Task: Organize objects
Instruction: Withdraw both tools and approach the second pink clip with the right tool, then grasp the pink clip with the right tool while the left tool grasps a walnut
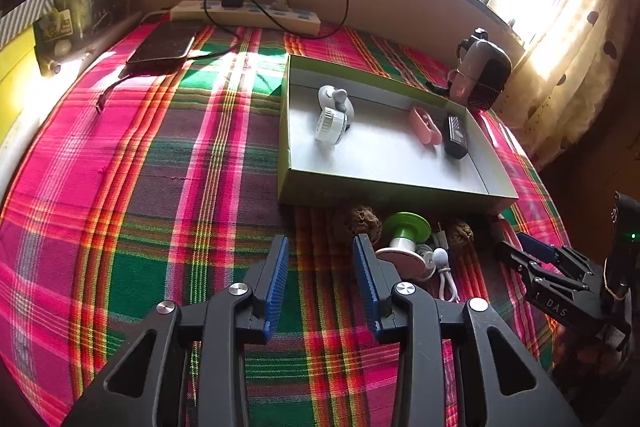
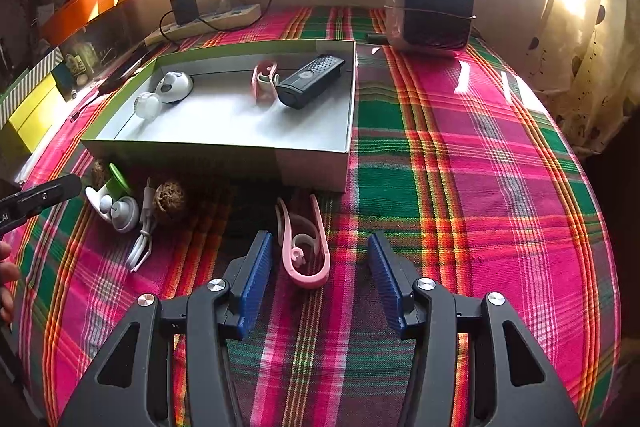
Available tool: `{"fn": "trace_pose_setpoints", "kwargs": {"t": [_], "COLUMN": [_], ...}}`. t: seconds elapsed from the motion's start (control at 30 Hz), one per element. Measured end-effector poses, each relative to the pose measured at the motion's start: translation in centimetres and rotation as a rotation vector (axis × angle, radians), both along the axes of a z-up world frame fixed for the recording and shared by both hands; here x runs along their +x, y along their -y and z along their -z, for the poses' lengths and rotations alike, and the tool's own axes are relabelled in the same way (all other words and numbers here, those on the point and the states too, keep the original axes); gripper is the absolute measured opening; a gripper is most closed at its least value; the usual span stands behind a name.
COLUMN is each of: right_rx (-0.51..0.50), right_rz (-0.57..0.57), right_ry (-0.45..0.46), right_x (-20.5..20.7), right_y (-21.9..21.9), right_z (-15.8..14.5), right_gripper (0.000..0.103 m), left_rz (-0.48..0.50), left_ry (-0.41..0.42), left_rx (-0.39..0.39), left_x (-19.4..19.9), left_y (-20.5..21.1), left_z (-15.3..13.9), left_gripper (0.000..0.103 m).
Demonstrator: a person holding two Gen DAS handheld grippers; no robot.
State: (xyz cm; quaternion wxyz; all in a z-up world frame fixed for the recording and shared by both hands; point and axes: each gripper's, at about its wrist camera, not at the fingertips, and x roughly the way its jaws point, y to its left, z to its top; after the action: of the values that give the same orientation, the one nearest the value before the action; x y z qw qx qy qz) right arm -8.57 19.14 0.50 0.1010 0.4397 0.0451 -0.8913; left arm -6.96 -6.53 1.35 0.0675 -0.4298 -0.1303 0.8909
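A shallow green-edged box (image 1: 384, 183) (image 2: 312, 163) lies on the plaid cloth. It holds a white gadget (image 1: 334, 115) (image 2: 168, 91), a pink clip (image 1: 426, 125) (image 2: 265, 81) and a black device (image 1: 456, 135) (image 2: 310, 81). In front of the box lie a green-and-white spool (image 1: 404, 235) (image 2: 114, 193), a white cable (image 1: 444, 275) (image 2: 142, 239), two brown balls (image 1: 358, 223) (image 2: 170, 201) and a second pink clip (image 2: 304, 247). My left gripper (image 1: 322, 259) is open, left of the spool. My right gripper (image 2: 320, 263) is open, its fingers either side of the second pink clip; it also shows in the left wrist view (image 1: 532, 259).
A power strip with charger (image 1: 244, 11) (image 2: 204, 19) and a phone (image 1: 164, 45) lie at the back. A dark speaker-like box (image 1: 482, 71) (image 2: 434, 3) stands right of the green-edged box. Shelves with boxes (image 2: 36, 111) are at left, a curtain (image 2: 592, 67) at right.
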Motion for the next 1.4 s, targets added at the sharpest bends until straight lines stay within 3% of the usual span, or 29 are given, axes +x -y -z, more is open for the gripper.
{"fn": "trace_pose_setpoints", "kwargs": {"t": [0.4, 0.47, 0.67, 1.4], "right_rx": [0.024, 0.022, 0.02, 0.03], "right_rz": [-0.013, -0.015, -0.023, -0.028], "right_ry": [-0.02, -0.023, -0.028, -0.03], "right_x": [-0.3, -0.3, -0.2, 0.1], "right_y": [0.1, 0.0, 0.0, 0.0], "right_z": [0.0, 0.0, -0.1, -0.1], "right_gripper": [0.049, 0.038, 0.025, 0.025], "left_rz": [0.02, 0.023, 0.044, 0.059], "left_ry": [0.008, 0.012, 0.018, 0.052], "left_rx": [0.018, 0.013, 0.004, -0.035], "left_x": [-1.3, -1.6, -2.2, -3.7], "left_y": [-1.0, -1.2, -1.6, -2.4], "left_z": [-0.3, -0.3, -0.1, 0.7], "left_gripper": [0.032, 0.032, 0.033, 0.036]}}
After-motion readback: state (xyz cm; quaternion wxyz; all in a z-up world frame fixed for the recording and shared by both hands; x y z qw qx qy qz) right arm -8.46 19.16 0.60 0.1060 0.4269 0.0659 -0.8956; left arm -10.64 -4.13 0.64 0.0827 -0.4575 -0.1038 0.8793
